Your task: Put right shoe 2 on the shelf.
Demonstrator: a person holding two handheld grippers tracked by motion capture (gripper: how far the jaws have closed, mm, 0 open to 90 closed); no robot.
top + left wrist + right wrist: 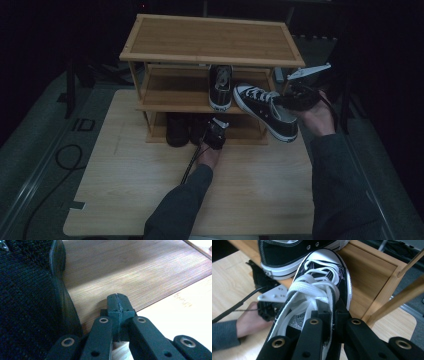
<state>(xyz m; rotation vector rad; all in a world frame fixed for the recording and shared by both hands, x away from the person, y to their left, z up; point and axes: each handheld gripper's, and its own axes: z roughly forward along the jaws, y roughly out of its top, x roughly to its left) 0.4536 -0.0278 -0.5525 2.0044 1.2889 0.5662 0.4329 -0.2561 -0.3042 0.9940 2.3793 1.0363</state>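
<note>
Your left gripper [216, 131] sits low at the front of the shoe rack [210, 40], at its bottom shelf, fingers [113, 305] pressed together with nothing between them; a dark knitted shoe [27, 305] stands just beside them on that shelf. On the middle shelf one black sneaker [220, 86] stands with its toe toward you. Your right gripper [287, 102] holds the matching black-and-white sneaker [265, 110] in the air at the rack's right front corner, fingers [342, 312] clamped on its side wall near the laces.
</note>
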